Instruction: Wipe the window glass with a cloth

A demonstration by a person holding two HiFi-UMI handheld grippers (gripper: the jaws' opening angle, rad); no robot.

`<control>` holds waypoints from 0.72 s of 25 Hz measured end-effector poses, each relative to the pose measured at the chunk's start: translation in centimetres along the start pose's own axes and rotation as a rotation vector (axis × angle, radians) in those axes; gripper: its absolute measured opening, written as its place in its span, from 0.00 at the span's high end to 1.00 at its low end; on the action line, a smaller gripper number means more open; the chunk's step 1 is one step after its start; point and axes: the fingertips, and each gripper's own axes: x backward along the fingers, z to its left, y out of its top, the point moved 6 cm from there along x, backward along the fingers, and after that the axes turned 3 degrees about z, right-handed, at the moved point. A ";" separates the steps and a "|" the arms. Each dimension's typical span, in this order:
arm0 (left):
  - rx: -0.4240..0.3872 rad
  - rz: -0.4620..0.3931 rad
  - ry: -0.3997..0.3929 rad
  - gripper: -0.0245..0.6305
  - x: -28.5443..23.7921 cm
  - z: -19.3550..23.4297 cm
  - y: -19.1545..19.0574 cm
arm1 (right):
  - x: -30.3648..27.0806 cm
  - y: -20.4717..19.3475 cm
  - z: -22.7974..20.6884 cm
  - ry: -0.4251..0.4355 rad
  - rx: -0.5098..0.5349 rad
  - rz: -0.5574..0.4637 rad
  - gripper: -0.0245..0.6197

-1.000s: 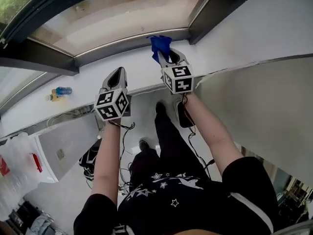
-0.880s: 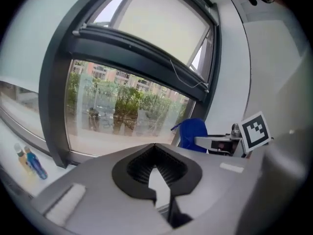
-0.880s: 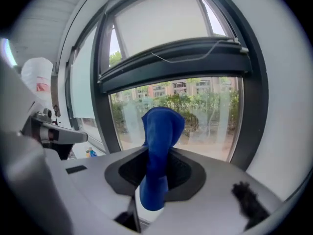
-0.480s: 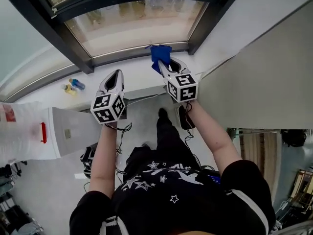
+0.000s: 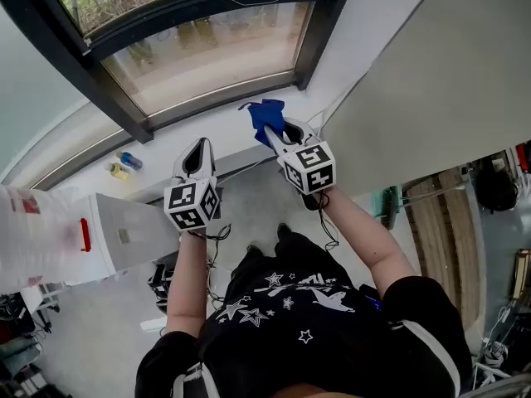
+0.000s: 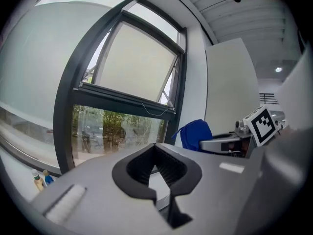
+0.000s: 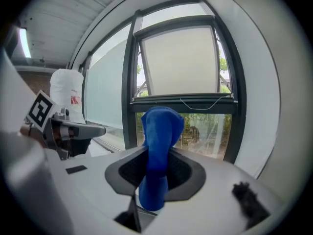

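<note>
I am holding both grippers up in front of the window, one in each hand, forearms reaching out from below in the head view. The right gripper (image 5: 277, 131) is sitting a little farther forward than the left gripper (image 5: 197, 148), and the two are side by side, apart from each other.

The right fingers are clamping on the blue cloth (image 7: 159, 141). It is bunching up between them and standing out past the tips in a rounded fold, with a shorter end hanging down behind the pads. From the head view the cloth is showing just below the lower right corner of the lower window pane (image 5: 207, 52), over the white window sill (image 5: 170, 139) and near the dark window frame (image 5: 217, 99). I cannot tell whether it is touching the glass.

The left fingers are resting together at the tips, with nothing between them, and they are pointing toward the same lower pane, more toward its left half.

Trees and greenery are showing through the lower pane. Above it a frosted upper sash (image 6: 139, 65) is sitting in its own dark frame, with a thin cord hanging along its bottom rail.

Two small bottles (image 5: 123, 163) are standing on the sill to the left, well apart from both grippers.
</note>
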 end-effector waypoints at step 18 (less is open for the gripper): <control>-0.029 0.029 -0.020 0.95 1.0 -8.6 -1.0 | 7.6 -0.9 -3.9 0.040 -0.062 -0.047 0.82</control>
